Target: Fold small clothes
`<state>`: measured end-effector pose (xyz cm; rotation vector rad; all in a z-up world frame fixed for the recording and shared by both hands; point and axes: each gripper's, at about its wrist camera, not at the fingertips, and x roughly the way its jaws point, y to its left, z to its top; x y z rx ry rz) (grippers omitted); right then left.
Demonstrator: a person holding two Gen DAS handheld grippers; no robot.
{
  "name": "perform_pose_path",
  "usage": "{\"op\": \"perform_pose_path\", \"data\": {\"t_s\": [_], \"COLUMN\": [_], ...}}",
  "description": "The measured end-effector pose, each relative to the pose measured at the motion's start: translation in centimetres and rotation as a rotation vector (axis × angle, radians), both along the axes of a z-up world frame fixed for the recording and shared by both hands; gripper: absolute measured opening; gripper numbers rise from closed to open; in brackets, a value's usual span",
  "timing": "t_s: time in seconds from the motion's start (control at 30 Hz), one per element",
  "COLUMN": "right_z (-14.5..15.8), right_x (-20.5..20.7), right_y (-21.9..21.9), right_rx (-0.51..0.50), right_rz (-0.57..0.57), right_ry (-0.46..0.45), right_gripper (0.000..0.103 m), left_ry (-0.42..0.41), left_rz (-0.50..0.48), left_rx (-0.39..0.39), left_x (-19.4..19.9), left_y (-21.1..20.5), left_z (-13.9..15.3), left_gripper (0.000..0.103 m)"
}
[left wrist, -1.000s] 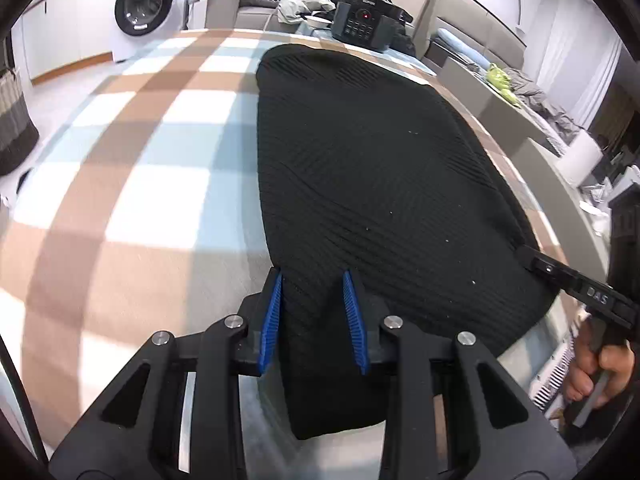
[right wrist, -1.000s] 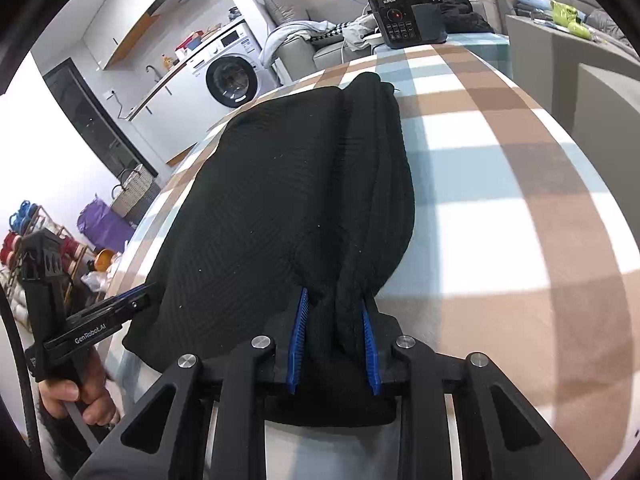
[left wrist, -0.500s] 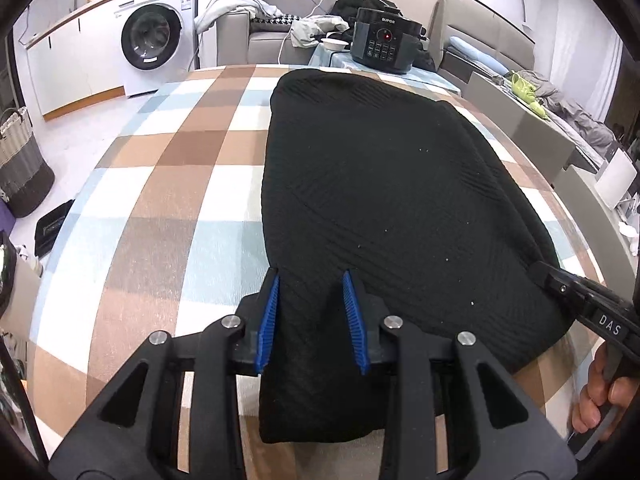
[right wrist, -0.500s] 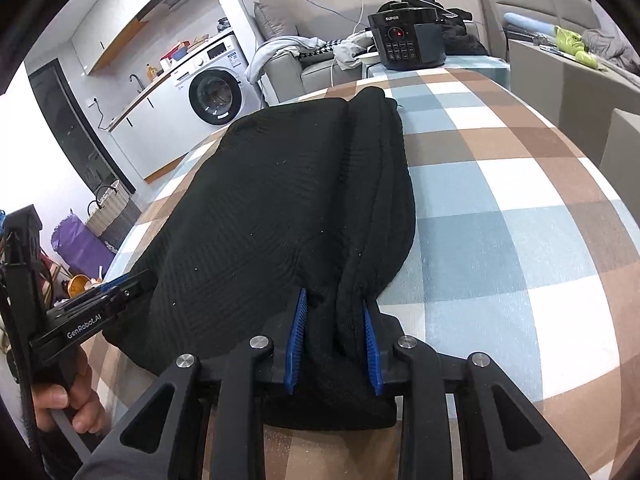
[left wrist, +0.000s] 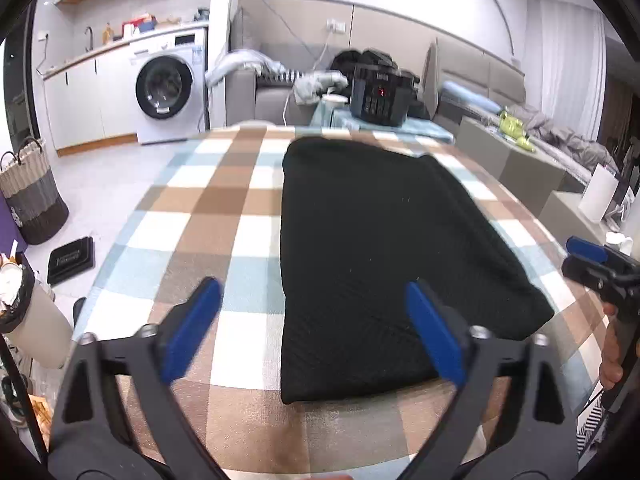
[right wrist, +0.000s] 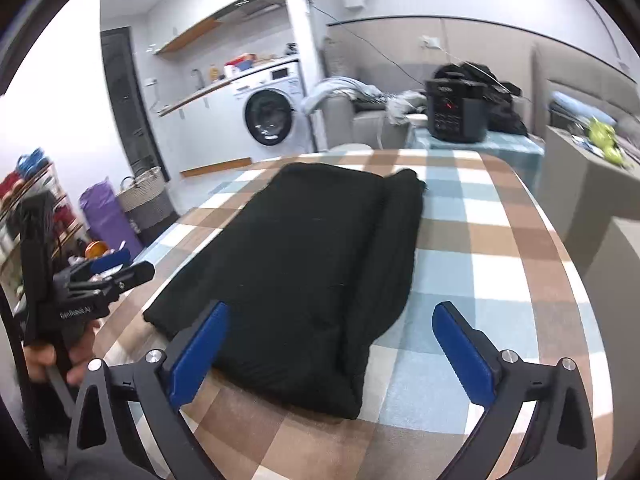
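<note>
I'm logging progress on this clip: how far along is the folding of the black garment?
Done: the black garment lies flat on the checked tablecloth, one long side folded over. In hand: nothing; left gripper and right gripper have open jaws. Left: probably the crosswise fold.

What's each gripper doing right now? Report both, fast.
Left gripper: open, holding nothing, raised above the near edge of the black garment.
Right gripper: open, holding nothing, also clear of the garment.

My left wrist view and right wrist view both face forward, close over the folded black knit garment (left wrist: 384,256) (right wrist: 304,264) on the checked tablecloth (left wrist: 208,216) (right wrist: 500,264).
</note>
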<state>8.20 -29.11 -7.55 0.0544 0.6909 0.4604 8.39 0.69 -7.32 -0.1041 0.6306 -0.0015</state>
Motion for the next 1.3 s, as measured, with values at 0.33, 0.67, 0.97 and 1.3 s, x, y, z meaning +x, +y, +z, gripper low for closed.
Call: {"op": "perform_pose_path", "data": {"t_s": [0.33, 0.67, 0.97, 1.3], "right_z": [-0.6, -1.2, -0.9, -0.9], "right_x": [-1.2, -1.5, -2.3, -2.4], "right_y": [0.3, 0.1, 0.3, -0.3], "right_rx": [0.043, 0.057, 0.045, 0.076], "right_rz": [0.046, 0.047, 0.054, 0.034], "right_ry": [-0.104, -0.132, -0.172, -0.186], "right_gripper": [0.103, 0.103, 0.103, 0.103], "left_ry": [-0.111, -0.13, -0.156, -0.16], "left_rz": [-0.006, -0.018, -0.02, -0.023], "left_rx": [0.002, 0.008, -0.005, -0.003], "left_x": [-2.2, -2.3, -2.5, -2.6], "left_y": [-0.2, -0.7, -0.5, -0.4], "left_z": [0.6, -0.2, -0.4, -0.3], "left_gripper": [0.102, 0.102, 0.102, 0.102]}}
